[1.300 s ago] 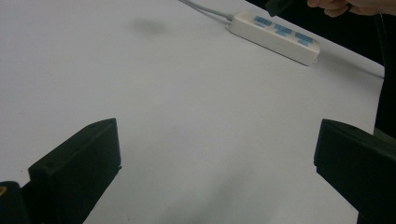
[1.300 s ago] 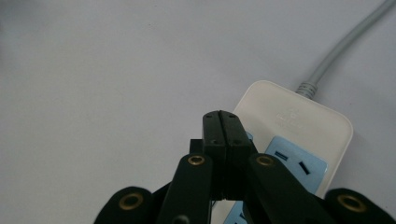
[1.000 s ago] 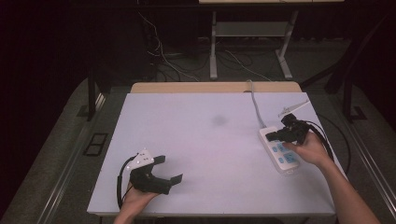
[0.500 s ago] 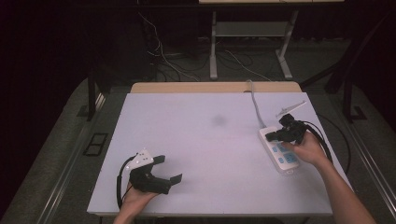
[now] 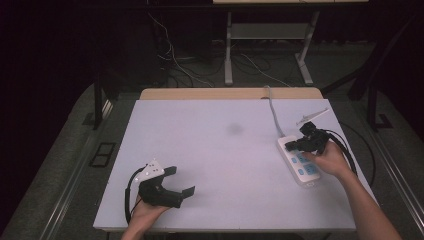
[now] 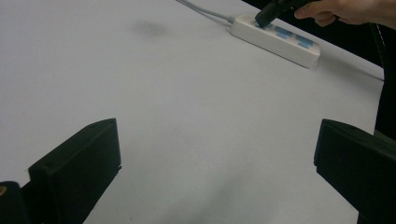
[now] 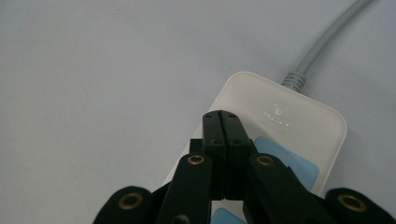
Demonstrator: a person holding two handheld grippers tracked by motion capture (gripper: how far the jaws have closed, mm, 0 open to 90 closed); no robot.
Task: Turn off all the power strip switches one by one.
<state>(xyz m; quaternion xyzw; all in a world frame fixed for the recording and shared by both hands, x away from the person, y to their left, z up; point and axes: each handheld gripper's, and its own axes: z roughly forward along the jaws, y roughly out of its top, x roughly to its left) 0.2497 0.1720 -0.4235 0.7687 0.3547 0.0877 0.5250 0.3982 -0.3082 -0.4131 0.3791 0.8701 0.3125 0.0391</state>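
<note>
1. Leftmost, my left gripper [image 5: 172,182] rests on the near-left counter [image 5: 215,150], fingers spread wide and empty, idle.
2. Rightward, the white power strip [image 5: 298,162] lies by the counter's right edge, its cable [image 5: 273,112] running to the back.
3. My right gripper [image 5: 293,146] has its fingers pressed together, tips on the strip's cable end, apparently pushing a switch; I judge the press is underway, not finished.

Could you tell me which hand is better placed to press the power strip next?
Right. Its tongs are shut and poised over the cord end of the white plastic power strip. The left tongs rest open at the table's near left, far away.
</note>
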